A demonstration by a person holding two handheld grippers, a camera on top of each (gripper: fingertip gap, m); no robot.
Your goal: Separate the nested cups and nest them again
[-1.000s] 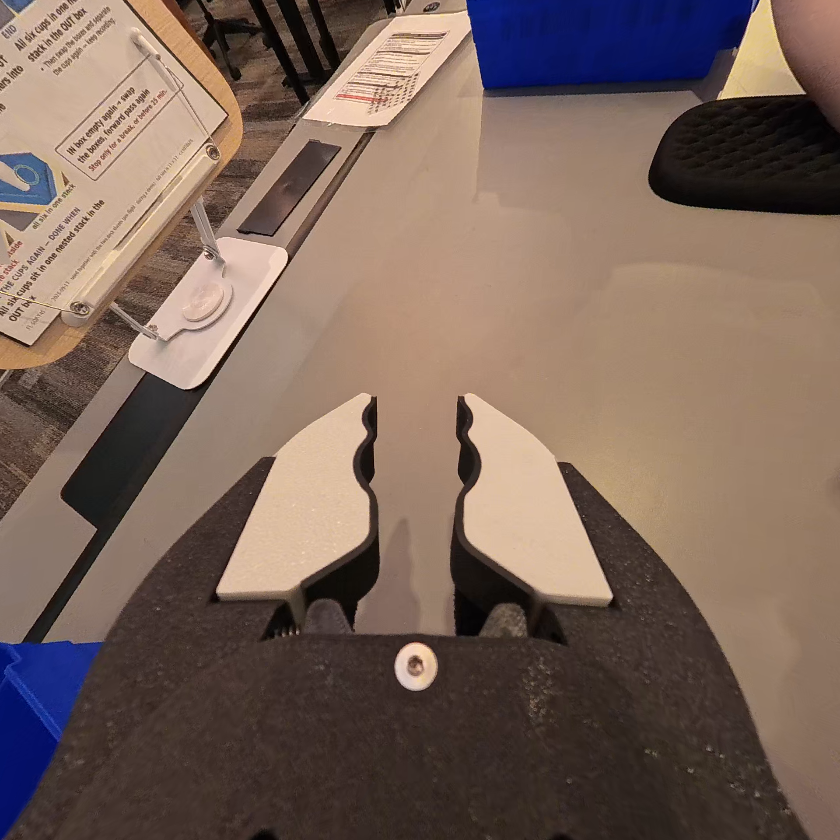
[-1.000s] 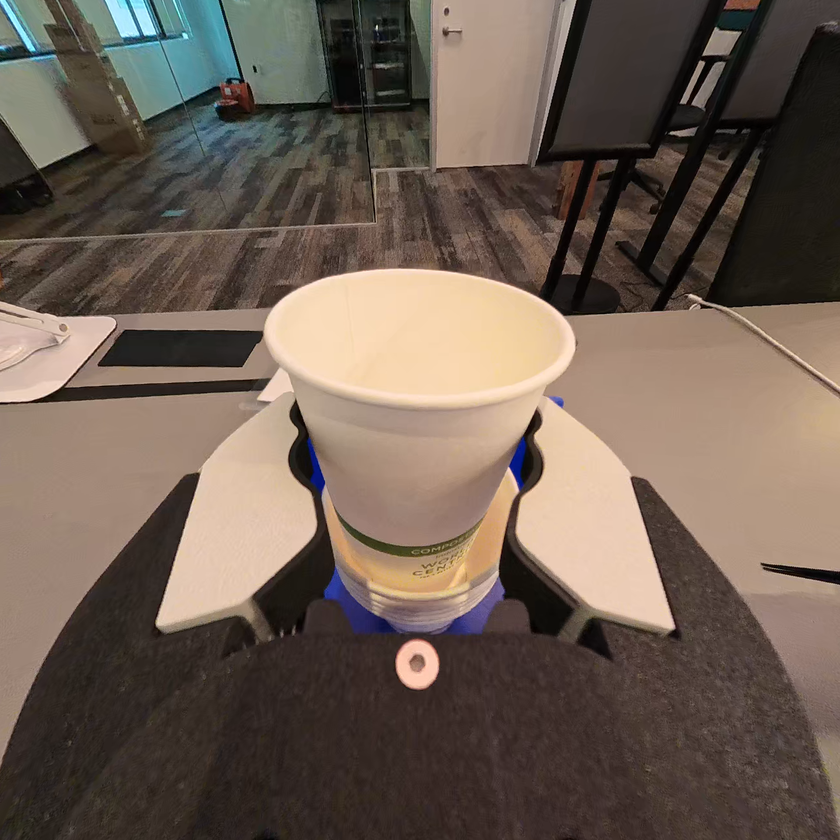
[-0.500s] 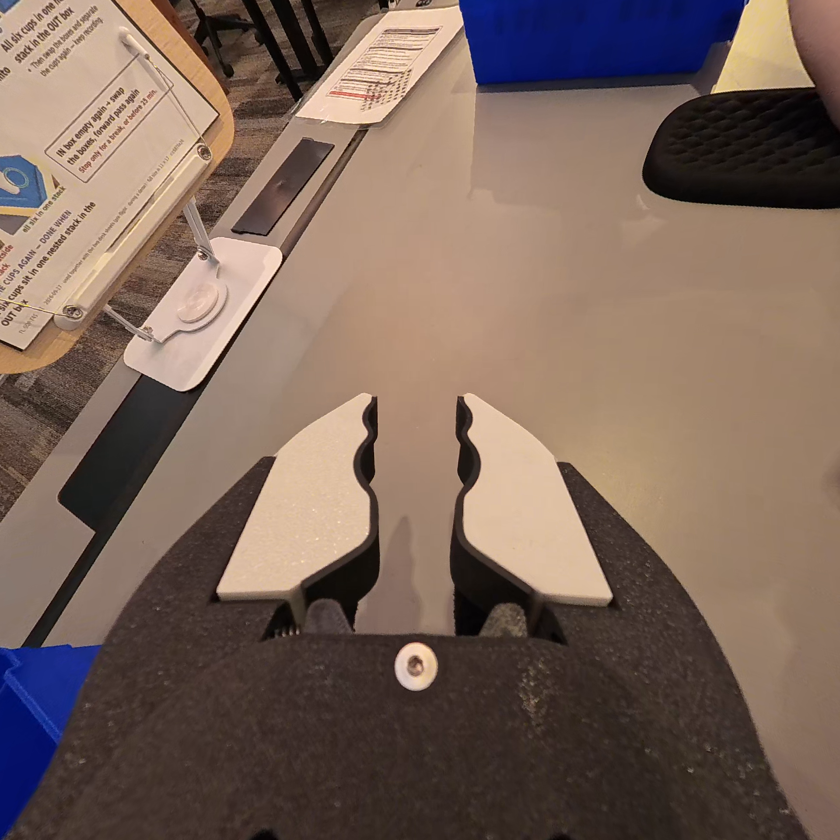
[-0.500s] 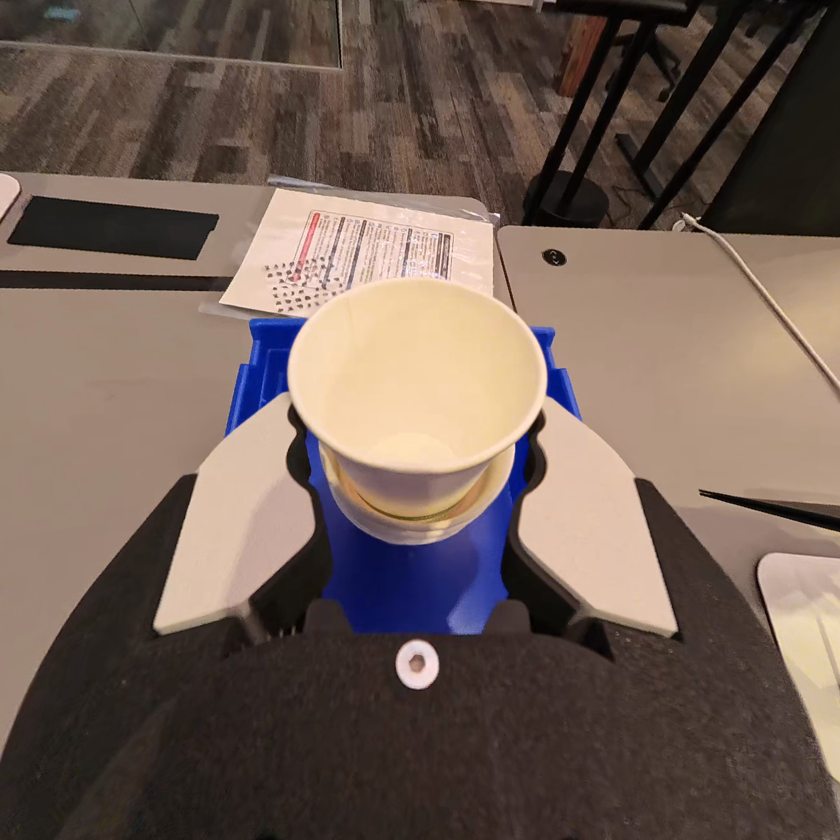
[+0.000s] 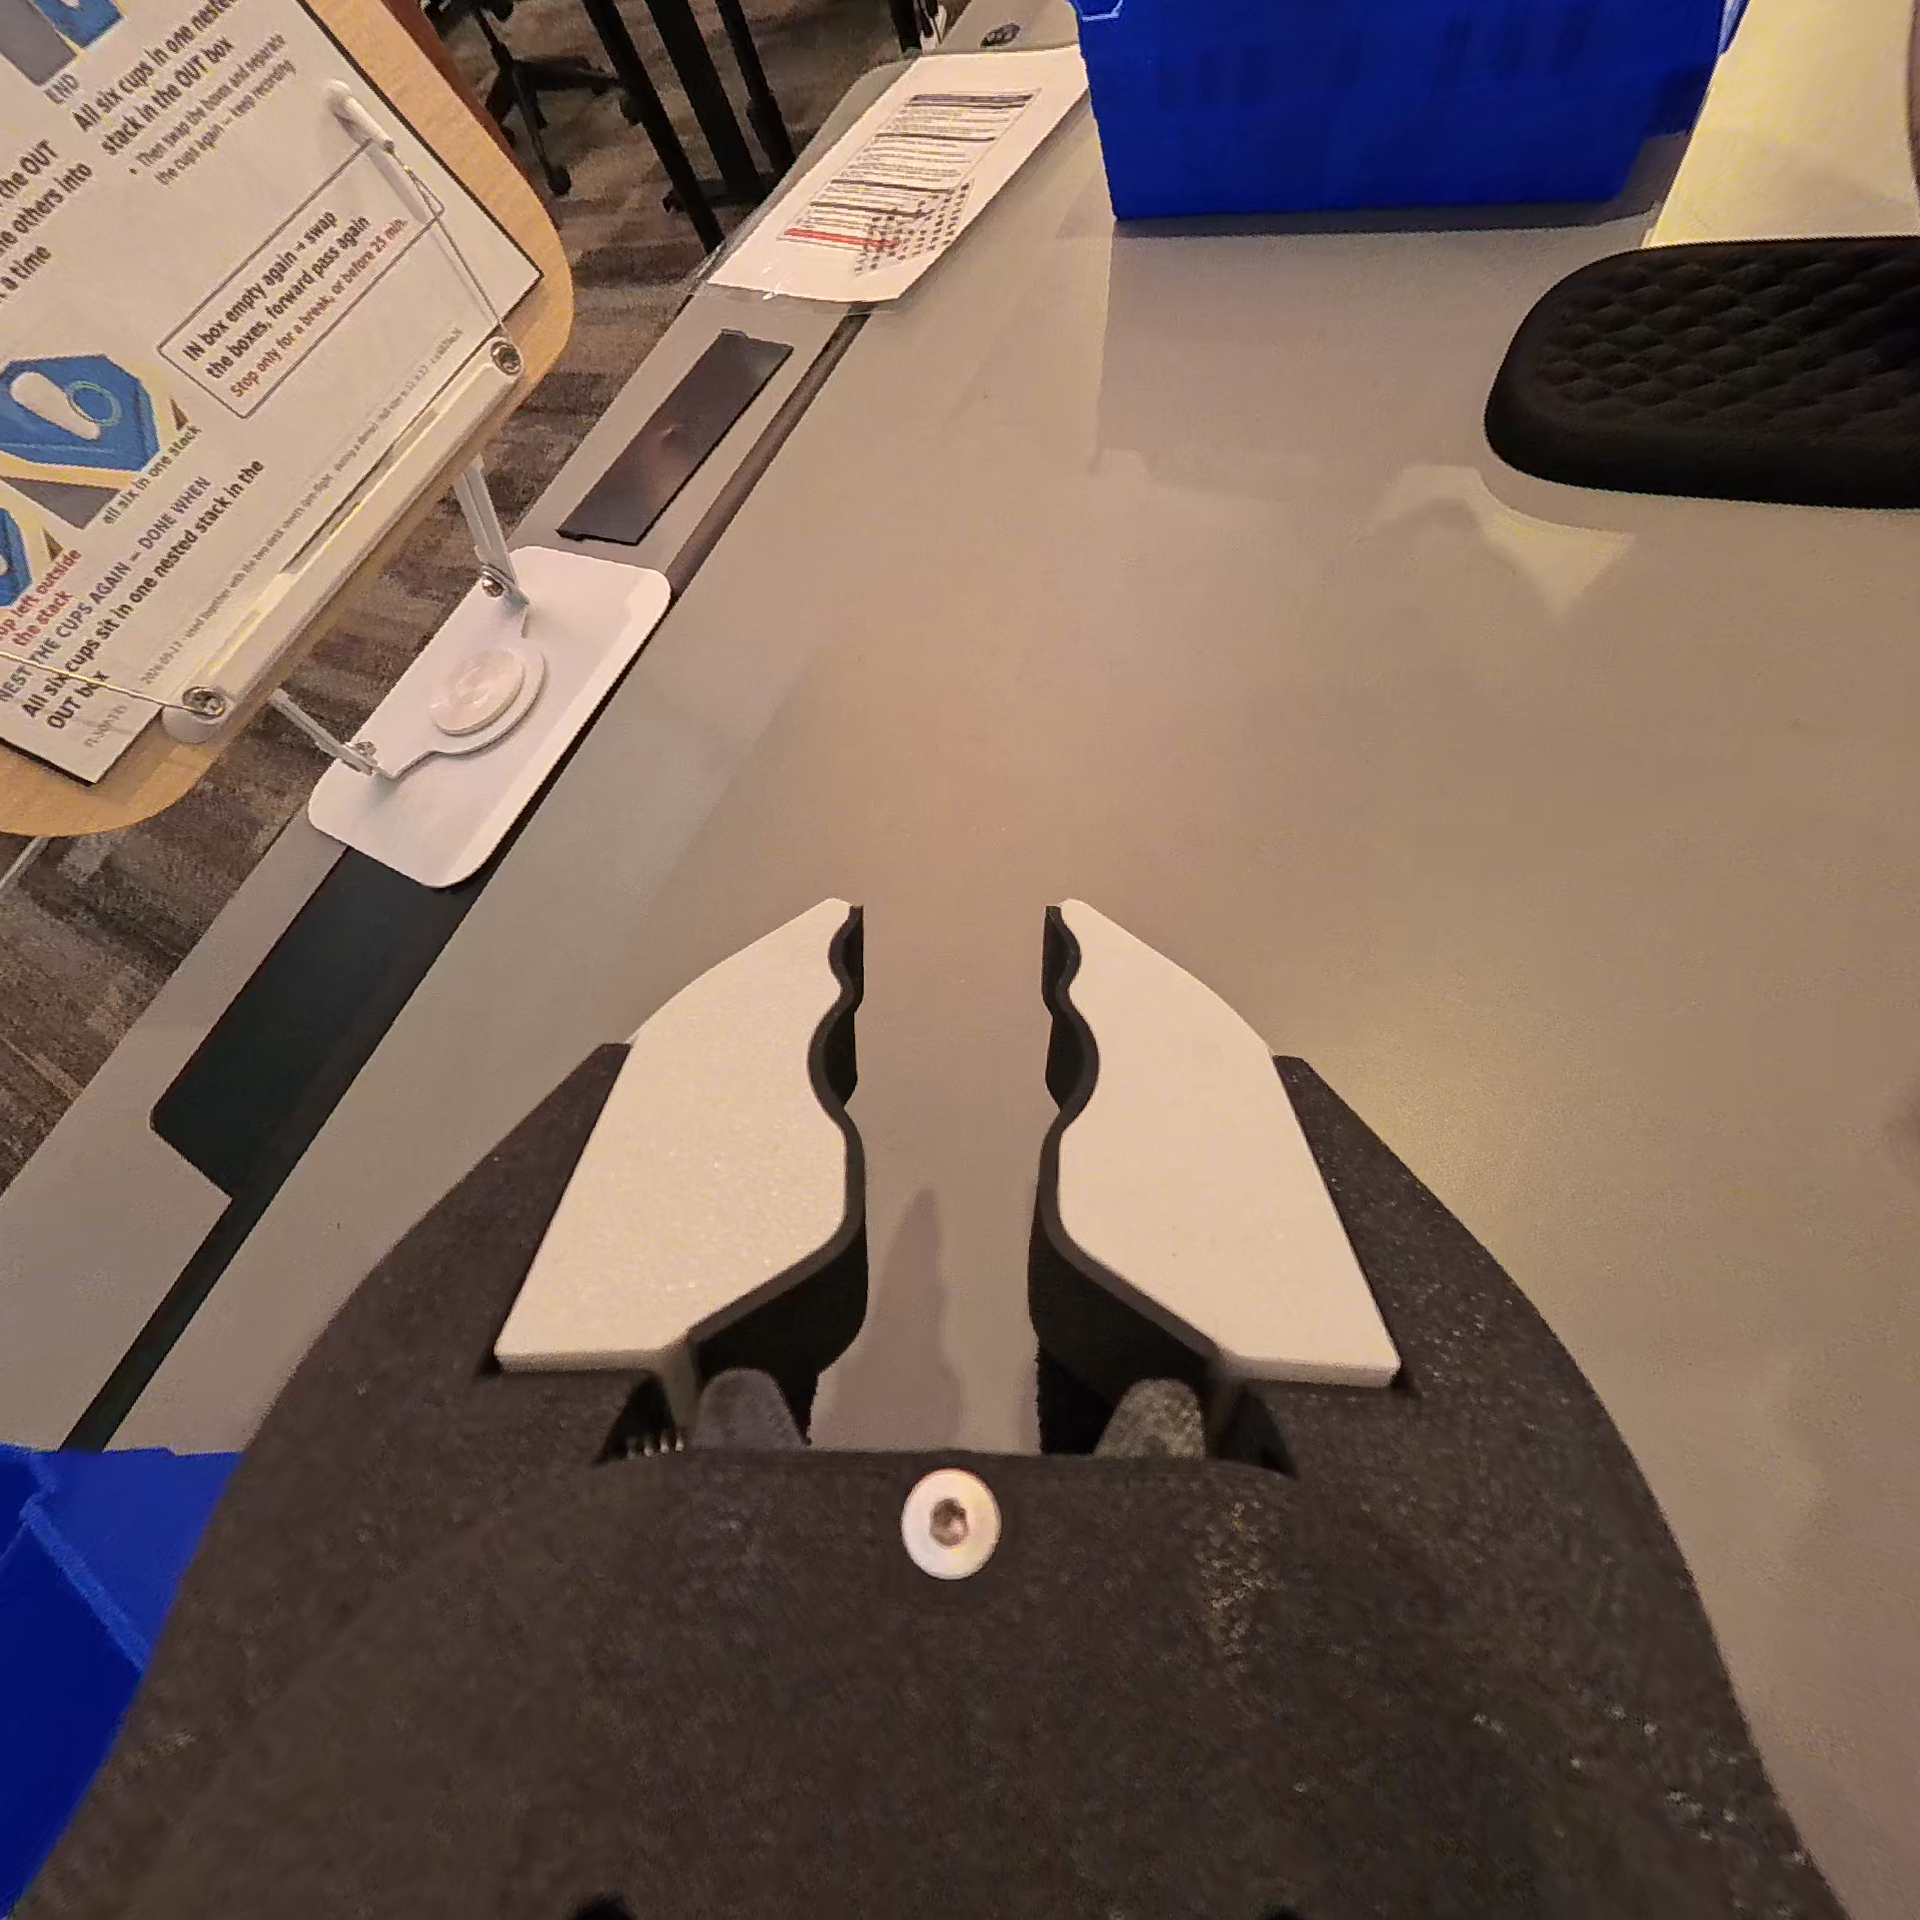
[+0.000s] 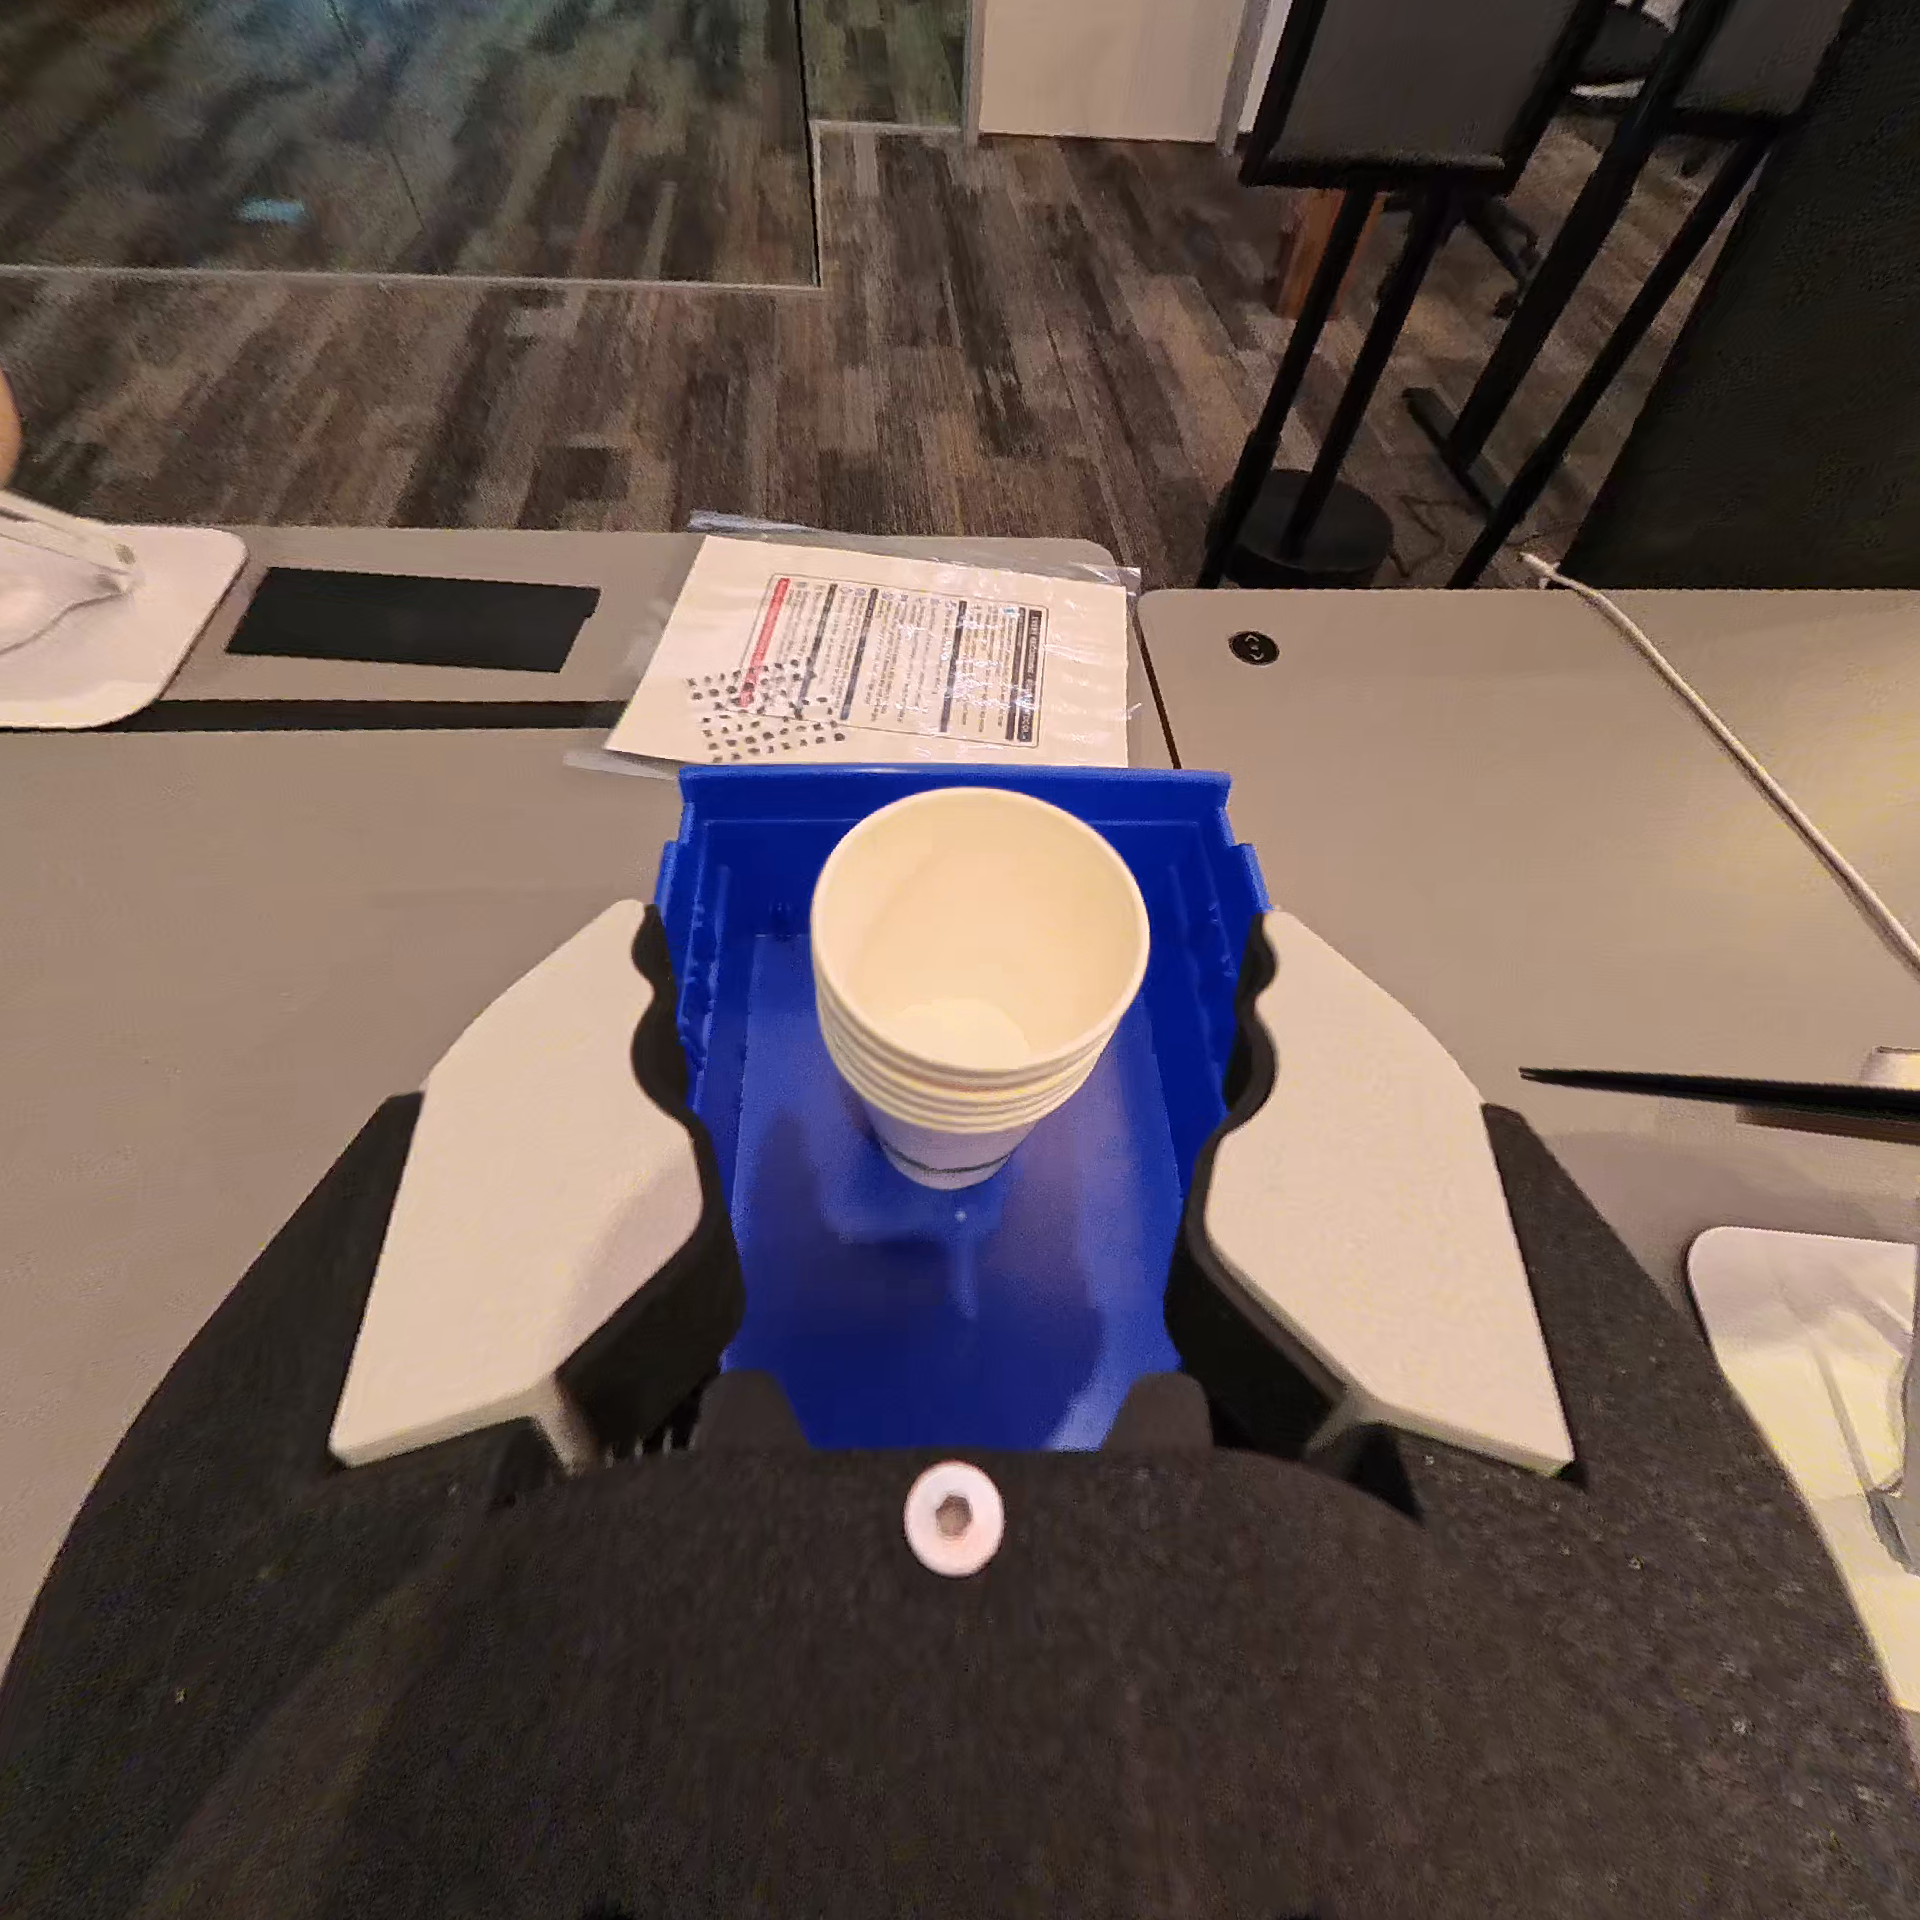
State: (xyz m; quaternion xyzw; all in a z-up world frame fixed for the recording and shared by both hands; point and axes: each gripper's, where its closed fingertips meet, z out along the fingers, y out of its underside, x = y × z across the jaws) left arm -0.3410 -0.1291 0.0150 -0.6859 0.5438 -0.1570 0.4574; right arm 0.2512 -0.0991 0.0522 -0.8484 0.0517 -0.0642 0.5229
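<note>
in the left wrist view, the left gripper (image 5: 951, 920), black-bodied with pale grey finger plates, hangs over the smooth grey table (image 5: 1299, 831) with its jaws parted by a narrow gap and nothing between them. bare tabletop runs ahead of the fingers up to a blue plastic bin (image 5: 1371, 104) at the far edge and a black quilted pad (image 5: 1714, 384) at the right. along the table's left edge sit a white flat stand base (image 5: 488, 717) carrying a tilted wooden board with a printed instruction sheet (image 5: 208, 343), a black rectangular strip (image 5: 675, 447) set into the surface, and a laminated printed sheet (image 5: 904, 177) farther on. a corner of another blue plastic box (image 5: 73, 1558) shows at the lower left. in the right wrist view, the right gripper (image 6: 951, 930) is spread wide and holds nothing, its fingertips flanking the side walls of the open blue bin (image 6: 1205, 935). the nested stack of white paper cups (image 6: 966, 997) stands upright inside that bin, mouth up, clear of both fingers and apart from the bin's walls. beyond the bin's far rim lies the laminated sheet (image 6: 894, 665), near the table's back edge, with a white cable (image 6: 1745, 758) crossing the right side.
</note>
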